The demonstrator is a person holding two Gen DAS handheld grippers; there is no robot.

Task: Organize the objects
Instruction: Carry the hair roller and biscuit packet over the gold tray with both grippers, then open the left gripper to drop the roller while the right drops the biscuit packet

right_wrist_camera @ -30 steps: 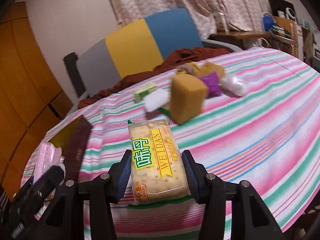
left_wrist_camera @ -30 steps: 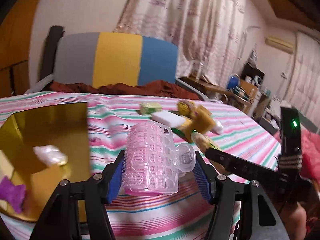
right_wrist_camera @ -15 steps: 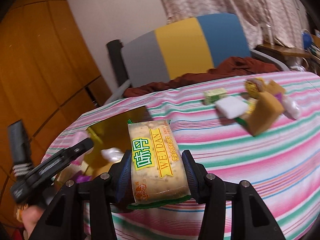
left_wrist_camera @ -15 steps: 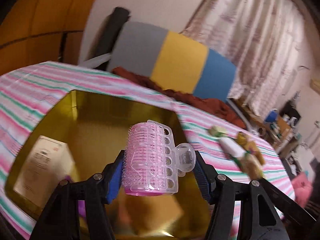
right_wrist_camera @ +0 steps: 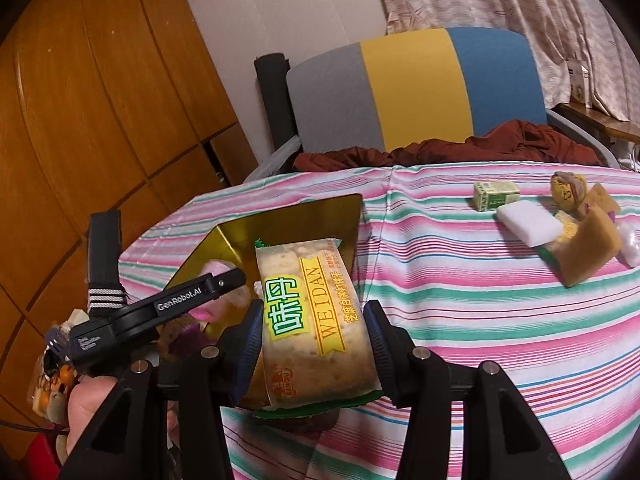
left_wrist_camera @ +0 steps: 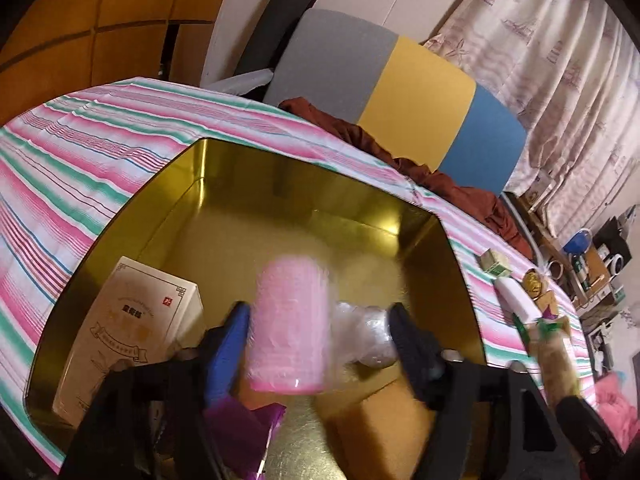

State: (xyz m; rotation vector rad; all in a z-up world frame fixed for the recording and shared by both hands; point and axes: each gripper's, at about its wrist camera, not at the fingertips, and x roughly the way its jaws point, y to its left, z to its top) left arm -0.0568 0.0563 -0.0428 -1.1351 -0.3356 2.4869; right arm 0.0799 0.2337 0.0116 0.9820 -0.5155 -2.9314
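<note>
Left claw (left_wrist_camera: pixel 320 336) hangs over the gold rectangular metal tin (left_wrist_camera: pixel 280 184), its blue-padded fingers spread, the blurred pink plastic hair roller (left_wrist_camera: pixel 290 324) loose between them above the tin's floor. Inside the tin lie a cream cardboard box (left_wrist_camera: pixel 132 328), purple wrapper (left_wrist_camera: pixel 240 428) and tan sponge (left_wrist_camera: pixel 384 428). Right claw (right_wrist_camera: pixel 314 344), near the tin's right edge, pinches the Weidan cracker packet (right_wrist_camera: pixel 316 320) above the striped surface (right_wrist_camera: pixel 460 320).

Tablecloth (right_wrist_camera: pixel 460 300) showing pink, green & white stripes. Tin (left_wrist_camera: pixel 304 208) gleaming gold inside. Hair roller (left_wrist_camera: pixel 290 328) looking pale pink w/ clear clip. Cracker pack (right_wrist_camera: pixel 316 320) showing yellow banner, green lettering. Chair back (right_wrist_camera: pixel 412 88) showing grey, yellow & blue panels.
</note>
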